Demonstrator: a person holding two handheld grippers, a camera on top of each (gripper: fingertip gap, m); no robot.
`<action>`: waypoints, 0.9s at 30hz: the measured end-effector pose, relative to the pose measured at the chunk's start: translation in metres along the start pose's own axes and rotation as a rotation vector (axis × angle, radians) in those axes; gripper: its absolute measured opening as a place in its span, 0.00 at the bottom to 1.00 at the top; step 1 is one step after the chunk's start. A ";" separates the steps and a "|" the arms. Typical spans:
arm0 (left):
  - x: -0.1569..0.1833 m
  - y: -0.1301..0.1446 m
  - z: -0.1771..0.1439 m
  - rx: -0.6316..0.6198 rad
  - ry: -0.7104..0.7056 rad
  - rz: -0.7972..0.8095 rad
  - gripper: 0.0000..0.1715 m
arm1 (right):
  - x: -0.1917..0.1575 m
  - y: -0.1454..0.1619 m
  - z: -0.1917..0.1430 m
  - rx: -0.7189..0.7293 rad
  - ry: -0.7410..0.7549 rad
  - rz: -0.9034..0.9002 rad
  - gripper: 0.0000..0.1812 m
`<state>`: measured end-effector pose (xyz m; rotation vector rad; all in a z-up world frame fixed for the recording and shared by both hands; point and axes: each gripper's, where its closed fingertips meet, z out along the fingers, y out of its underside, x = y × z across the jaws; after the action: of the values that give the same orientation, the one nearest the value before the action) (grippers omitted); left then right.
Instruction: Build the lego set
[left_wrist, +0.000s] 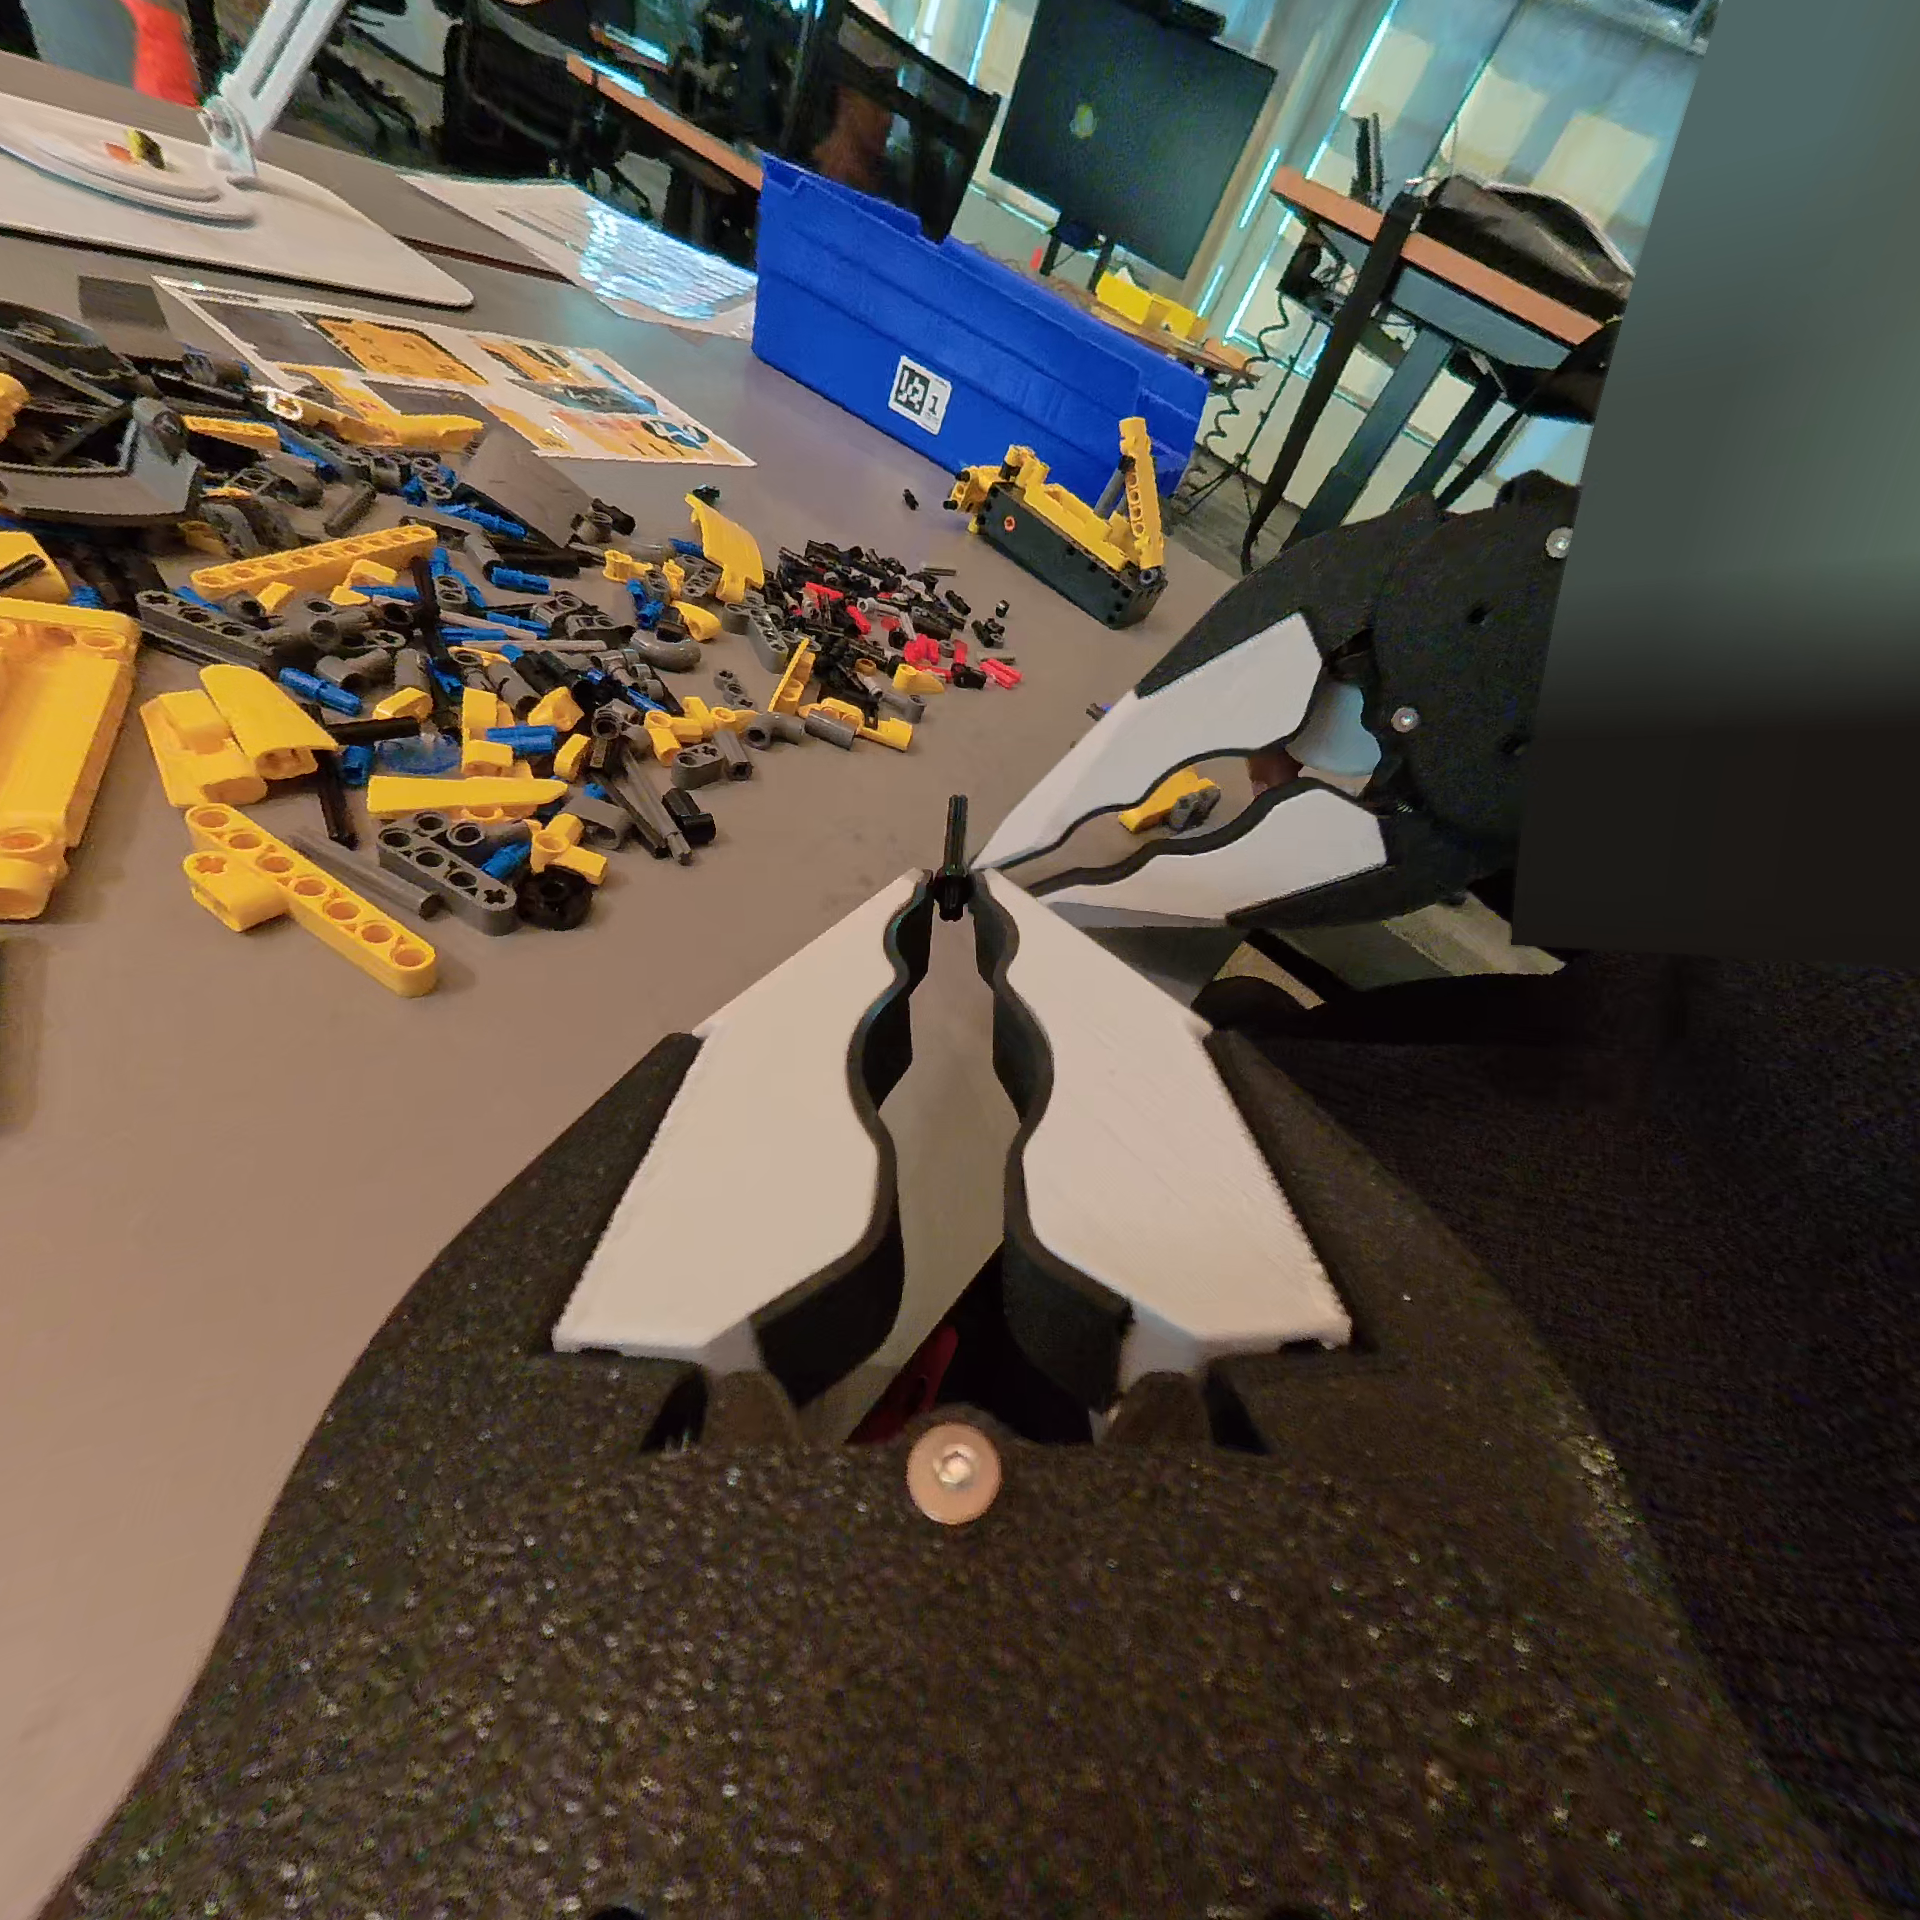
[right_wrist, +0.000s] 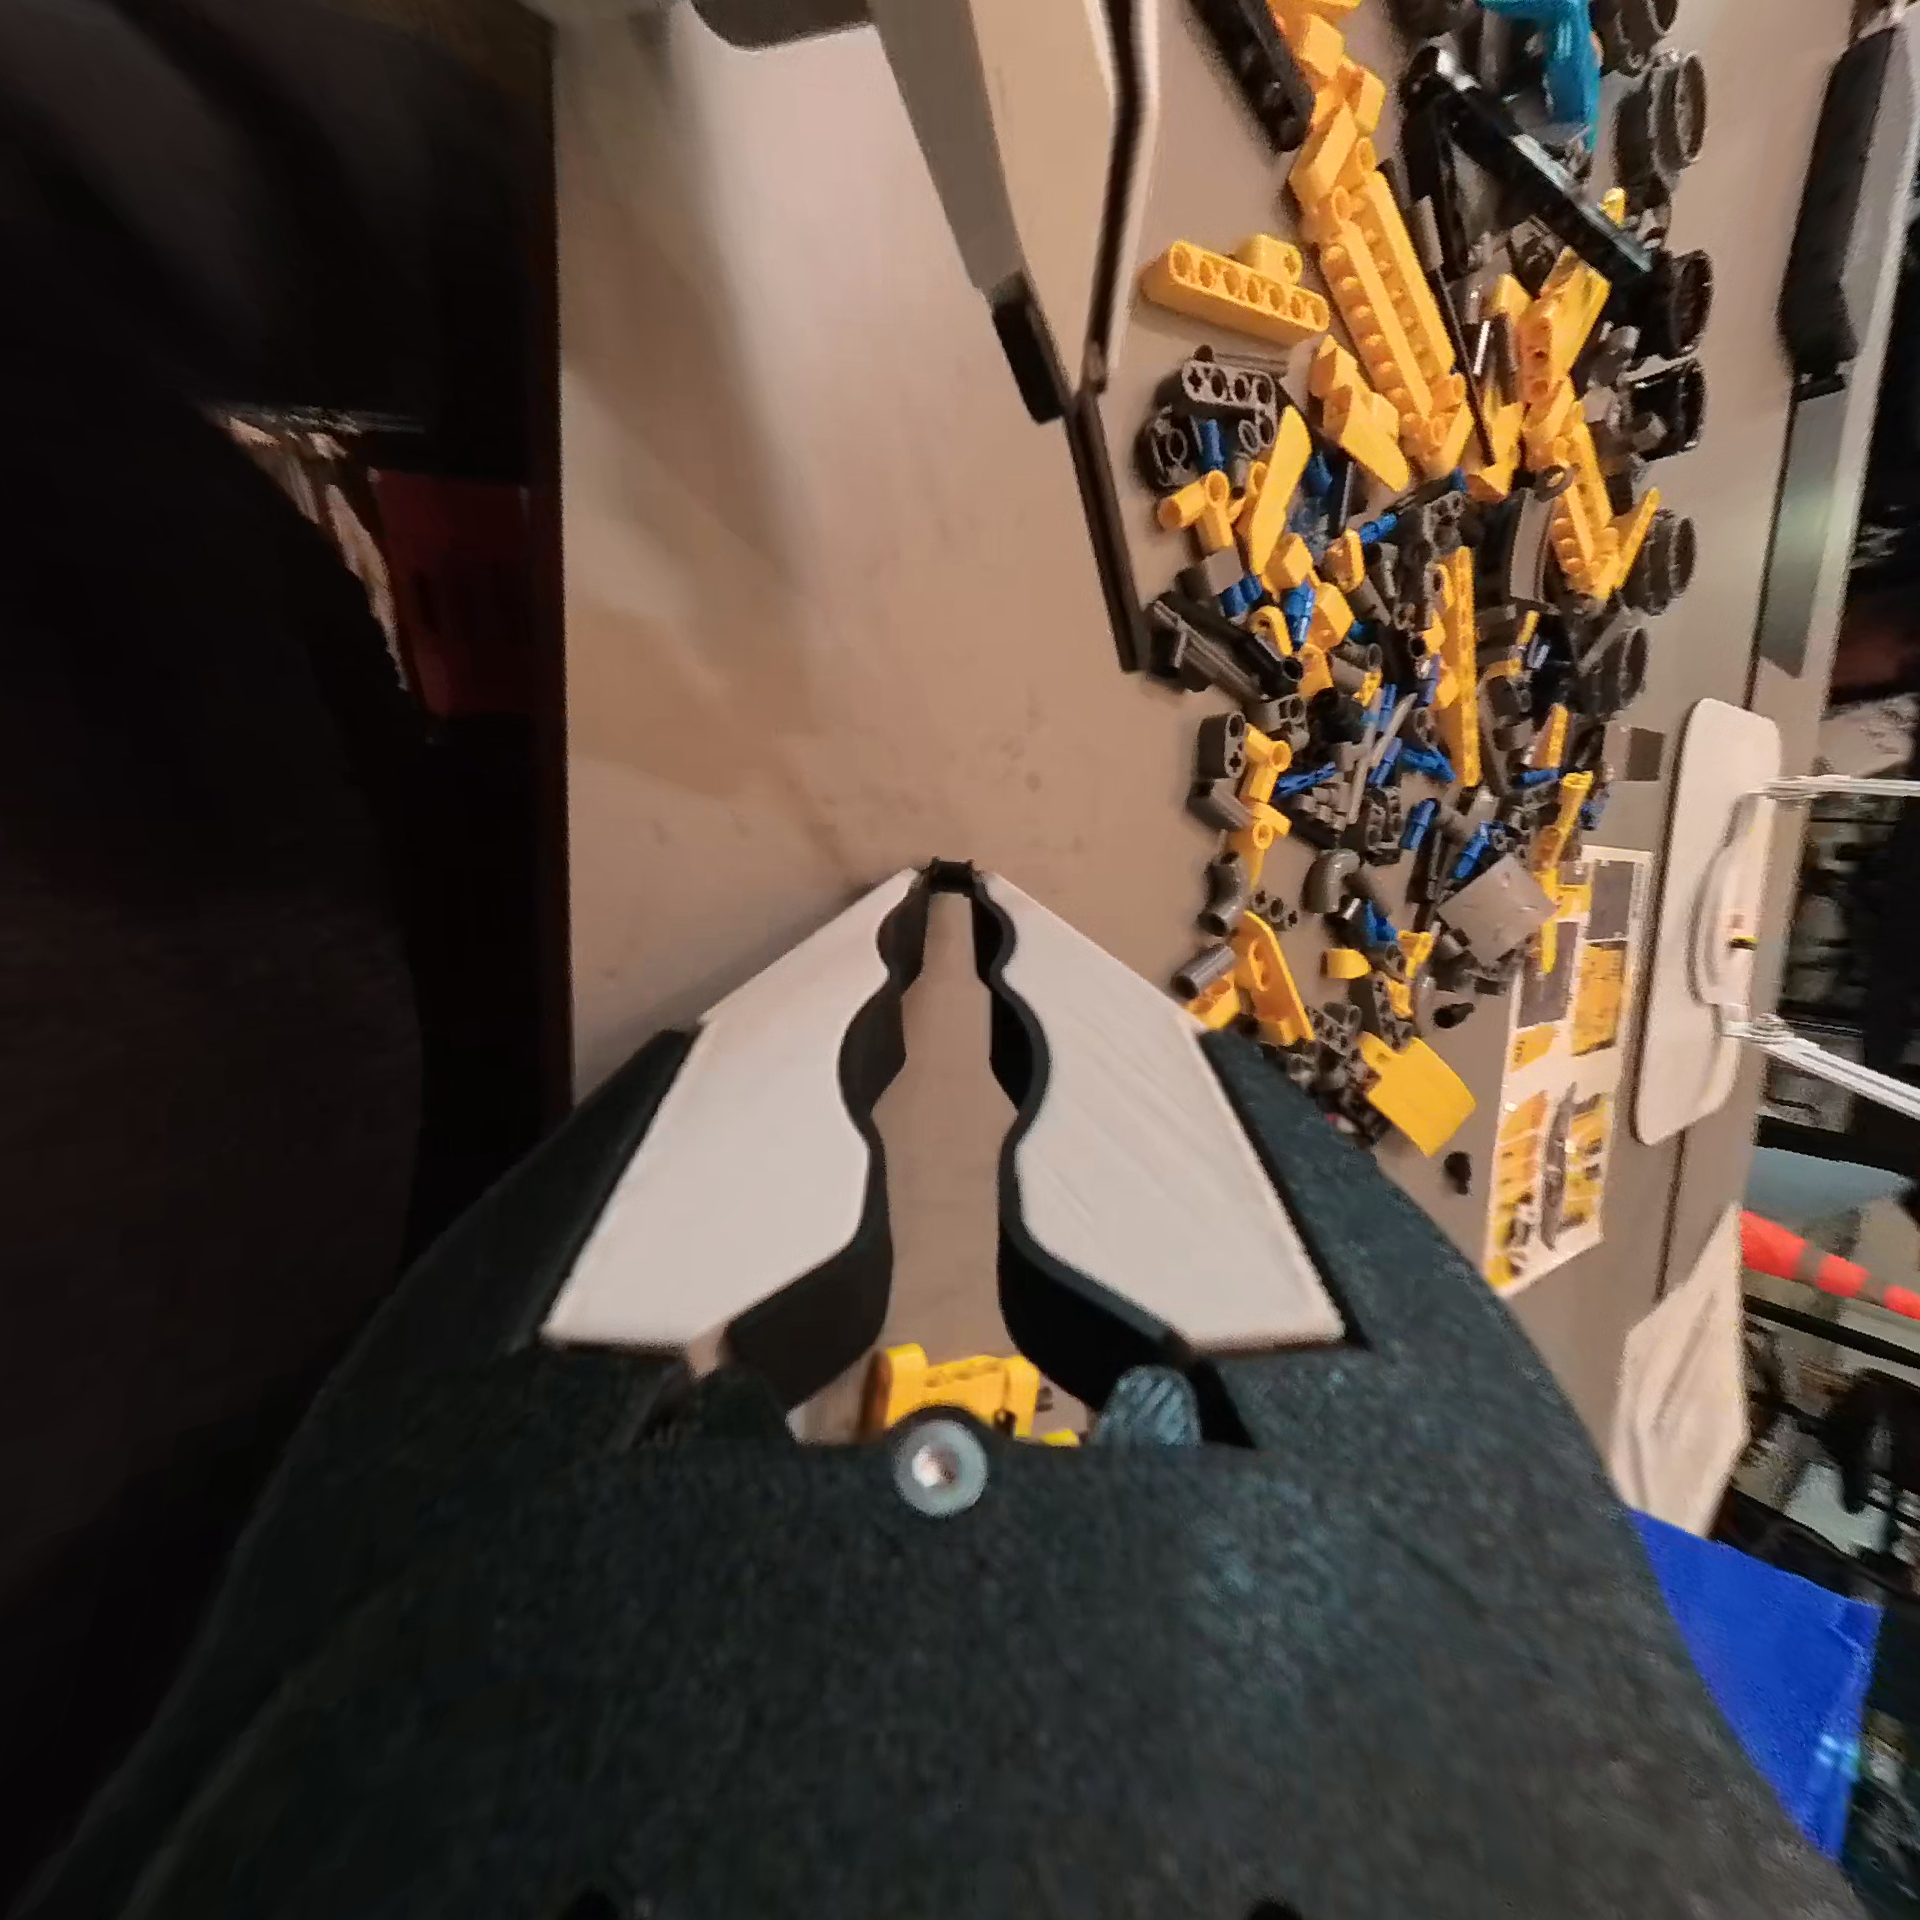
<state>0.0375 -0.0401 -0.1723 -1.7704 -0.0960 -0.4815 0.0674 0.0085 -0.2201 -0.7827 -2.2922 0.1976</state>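
Though small, black pin (left_wrist: 953, 862) between jaws

This is looking like an open-plan office or lab workspace. A broad grey desk (left_wrist: 260, 1091) is carrying a spread of small yellow, black, grey and blue plastic construction-toy pieces (left_wrist: 499, 665), with printed yellow-and-white instruction sheets (left_wrist: 582, 395) lying beside them and a deep blue plastic storage bin (left_wrist: 935, 312) standing near the far edge. Behind it, dark flat computer monitors (left_wrist: 1122, 135) are sitting on further wood-topped desks with black metal legs (left_wrist: 1434, 270), and black office chairs (left_wrist: 520, 94) are standing among them. Tall glass partitions (left_wrist: 1507, 125) are glowing with light at the back, and dark carpet (left_wrist: 1662, 1195) is covering the floor.
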 end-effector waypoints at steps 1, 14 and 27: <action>0.000 0.000 -0.001 0.004 0.002 -0.003 0.04 | -0.003 -0.002 -0.001 0.010 -0.023 0.016 0.05; 0.001 -0.004 -0.009 0.032 0.008 -0.002 0.04 | -0.020 -0.011 -0.009 0.063 -0.131 0.083 0.05; 0.003 -0.002 -0.005 0.023 0.012 0.002 0.04 | -0.029 -0.013 -0.016 0.099 -0.155 0.082 0.06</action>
<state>0.0382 -0.0448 -0.1686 -1.7447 -0.0906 -0.4876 0.0881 -0.0206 -0.2205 -0.8367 -2.3757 0.4188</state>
